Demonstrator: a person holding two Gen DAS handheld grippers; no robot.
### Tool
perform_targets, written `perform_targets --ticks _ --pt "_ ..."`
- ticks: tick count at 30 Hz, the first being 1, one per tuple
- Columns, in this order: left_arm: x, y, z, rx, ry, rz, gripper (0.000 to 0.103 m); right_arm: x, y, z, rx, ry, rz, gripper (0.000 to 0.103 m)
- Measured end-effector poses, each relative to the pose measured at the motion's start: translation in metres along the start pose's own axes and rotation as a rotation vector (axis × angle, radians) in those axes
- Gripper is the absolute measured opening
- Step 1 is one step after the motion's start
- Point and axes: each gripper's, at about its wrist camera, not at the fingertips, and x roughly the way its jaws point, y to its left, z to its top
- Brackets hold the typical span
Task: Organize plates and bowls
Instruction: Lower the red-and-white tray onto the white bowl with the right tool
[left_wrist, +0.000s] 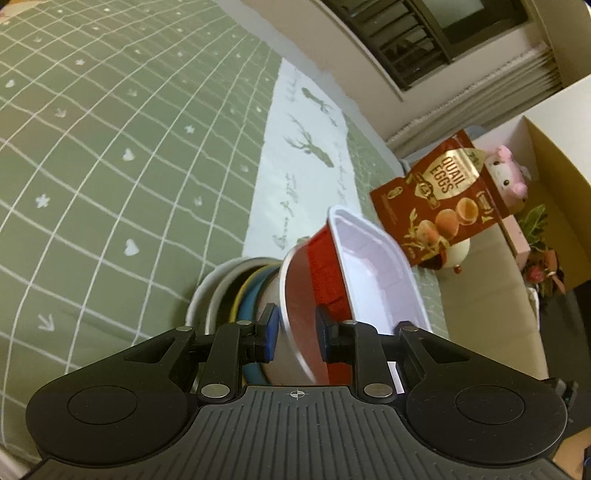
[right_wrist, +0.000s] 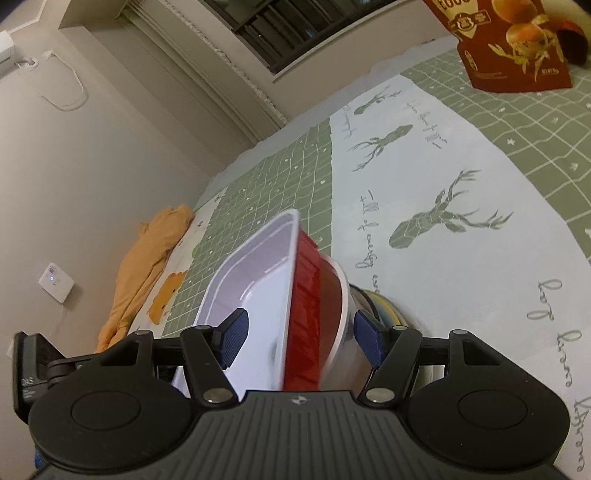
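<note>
The left gripper pinches the rim of the red tray. The right gripper stands half open astride it, pads seemingly clear. Lower it level onto the stacked bowls before release.

A bed is covered by a green sheet printed with a white grid, small hearts, stars and arrows. A white band with green deer heads and cursive writing is seen running across the sheet ahead of the tongs. A red-brown pouch labelled "QUAIL EGGS" is stood upright beyond the tongs, at the bed's far edge. Just behind the pouch, a pink and white plush toy is seen. Crumpled orange cloth is seen lying at the bed's edge, left of the right tongs. A dark-framed window is set in the wall beyond. A white wall device is mounted low, far left of the right tongs.
</note>
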Motion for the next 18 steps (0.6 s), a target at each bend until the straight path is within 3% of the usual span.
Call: perform_targets --ticks 4,12,18 --pt "-0.001 -0.002 0.004 0.009 -0.002 -0.011 0.024 -0.001 0.000 0.000 -0.014 -0.016 -0.017 0.065" --pt "-0.019 -0.009 0.004 0.024 -0.052 -0.052 0.024 -0.029 0.017 -0.012 -0.104 -0.157 -0.077 0.065" --pt "-0.015 -0.023 0.003 0.066 -0.040 -0.064 0.024 -0.032 0.038 -0.022 -0.189 -0.154 -0.066 0.057"
